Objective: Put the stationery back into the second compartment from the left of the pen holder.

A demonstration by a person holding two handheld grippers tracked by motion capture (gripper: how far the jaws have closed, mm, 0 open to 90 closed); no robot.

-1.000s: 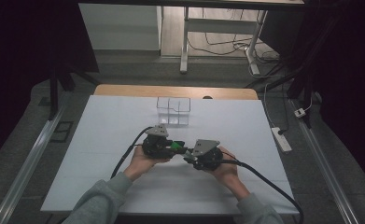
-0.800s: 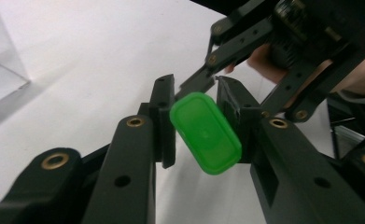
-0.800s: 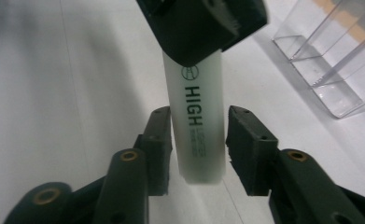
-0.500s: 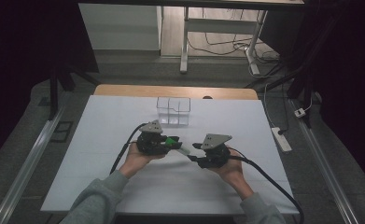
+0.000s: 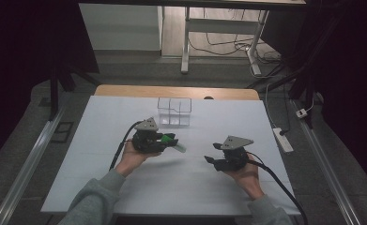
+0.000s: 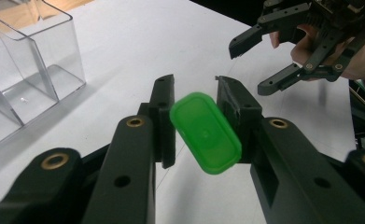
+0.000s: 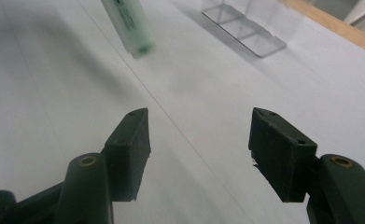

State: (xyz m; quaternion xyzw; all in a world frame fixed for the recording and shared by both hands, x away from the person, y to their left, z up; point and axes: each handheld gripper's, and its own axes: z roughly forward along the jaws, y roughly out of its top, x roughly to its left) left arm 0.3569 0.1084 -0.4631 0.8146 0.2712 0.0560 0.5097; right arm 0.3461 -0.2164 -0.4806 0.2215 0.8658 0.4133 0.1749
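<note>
Two grippers: left gripper clamps the green highlighter just short of the clear organizer; right gripper, jaws just opening, holds nothing. Keep your left grip firm, right clear

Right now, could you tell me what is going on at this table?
A person works at a white table with a gripper in each hand. The left gripper is shut on a green marker, held above the table near a clear plastic box. The right gripper has just been opening, with nothing between its jaws, and sits apart from the marker.
</note>
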